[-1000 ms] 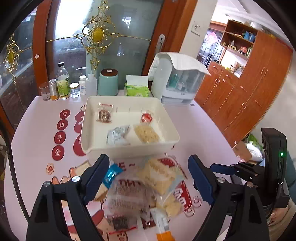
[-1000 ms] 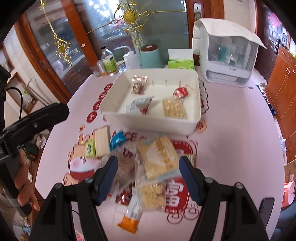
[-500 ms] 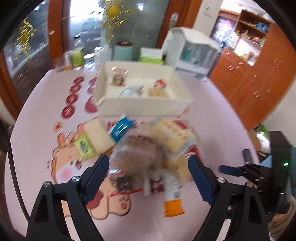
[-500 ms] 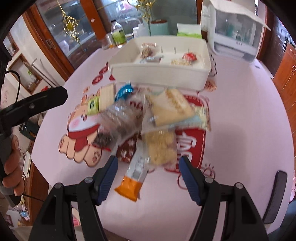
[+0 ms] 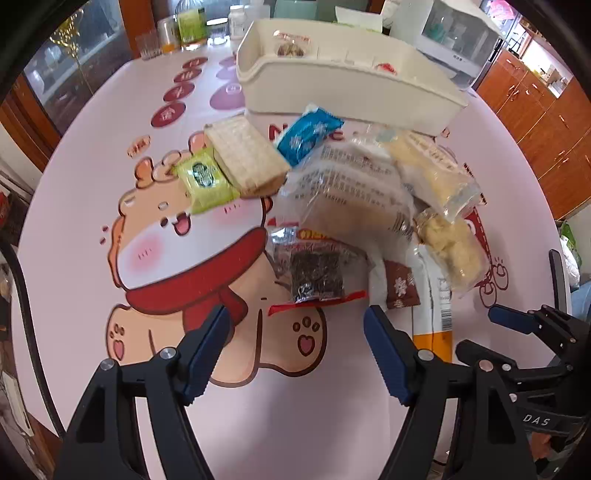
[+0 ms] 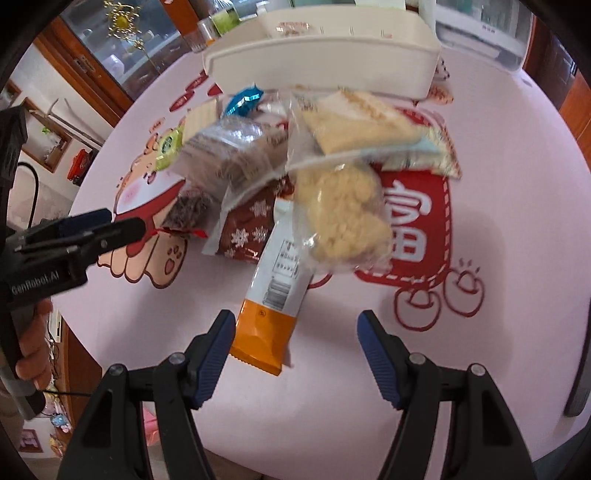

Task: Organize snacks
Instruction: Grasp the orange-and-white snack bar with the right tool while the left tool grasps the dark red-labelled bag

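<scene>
A pile of snack packets lies on the pink table in front of a white bin [image 5: 332,88] that holds a few snacks. My left gripper [image 5: 297,332] is open and empty just short of a clear packet of dark seaweed with a red edge [image 5: 314,277]. My right gripper [image 6: 295,334] is open and empty, its left finger beside an orange and white bar [image 6: 271,306]. A bag of yellow puffs [image 6: 340,214], a brown snowflake packet [image 6: 251,229], a blue packet [image 5: 306,134], a wafer block [image 5: 245,157] and a green packet [image 5: 203,177] lie around.
Bottles and jars [image 5: 192,26] and a white appliance [image 5: 454,33] stand behind the bin. The left gripper shows at the left of the right wrist view [image 6: 92,229]. The table's front edge is close below both grippers. Wooden cabinets [image 5: 546,110] stand at the right.
Both grippers have pulled back from the bin and dropped low toward the near side of the snack pile. Both stayed open and empty.
</scene>
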A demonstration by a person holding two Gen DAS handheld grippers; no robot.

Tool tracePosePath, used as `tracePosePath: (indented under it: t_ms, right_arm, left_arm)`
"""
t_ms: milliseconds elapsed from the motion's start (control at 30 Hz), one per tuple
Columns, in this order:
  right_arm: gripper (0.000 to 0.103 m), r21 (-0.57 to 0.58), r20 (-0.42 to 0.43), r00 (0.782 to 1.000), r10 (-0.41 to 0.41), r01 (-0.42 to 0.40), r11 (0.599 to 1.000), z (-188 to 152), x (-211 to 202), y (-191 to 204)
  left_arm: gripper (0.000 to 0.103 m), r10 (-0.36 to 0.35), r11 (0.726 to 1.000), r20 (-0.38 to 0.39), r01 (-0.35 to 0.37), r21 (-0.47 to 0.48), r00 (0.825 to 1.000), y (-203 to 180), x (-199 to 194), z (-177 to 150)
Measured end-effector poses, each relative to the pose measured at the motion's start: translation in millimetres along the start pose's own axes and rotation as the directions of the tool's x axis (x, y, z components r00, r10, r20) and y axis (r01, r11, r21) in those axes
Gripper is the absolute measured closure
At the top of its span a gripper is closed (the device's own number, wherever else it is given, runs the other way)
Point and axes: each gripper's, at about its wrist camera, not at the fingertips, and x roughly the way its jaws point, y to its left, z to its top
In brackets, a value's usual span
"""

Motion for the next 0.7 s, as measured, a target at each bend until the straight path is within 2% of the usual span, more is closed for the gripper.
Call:
tracePosePath:
  t_ms: [267, 500, 600, 700]
  right_arm:
    - [0.034, 0.016, -0.017, 1.0, -0.009, 0.009, 1.0, 5, 21, 13]
    - [0.035, 0.02, -0.033, 0.998, -0.047, 0.048, 0.999, 6, 37, 22]
    - [0.036, 0.021, -0.033, 0.997, -0.065, 0.066, 0.998, 3, 40, 24]
    - [0.043, -0.005, -0.027, 0.995, -0.096, 0.096, 0.995, 4, 43, 31]
  left_arm:
    - [0.029, -0.026, 0.998, -0.051, 0.024, -0.051, 0.998, 6, 24, 11]
    - [0.029, -0.049, 0.996, -0.073, 0.043, -0.078, 0.996, 4, 41, 22]
    - [0.029, -0.045, 0.995, -0.08, 0.038, -0.091, 0.996, 4, 52, 27]
    - [0.03, -0.035, 0.994, -0.092, 0.026, -0.105, 0.995, 5, 63, 29]
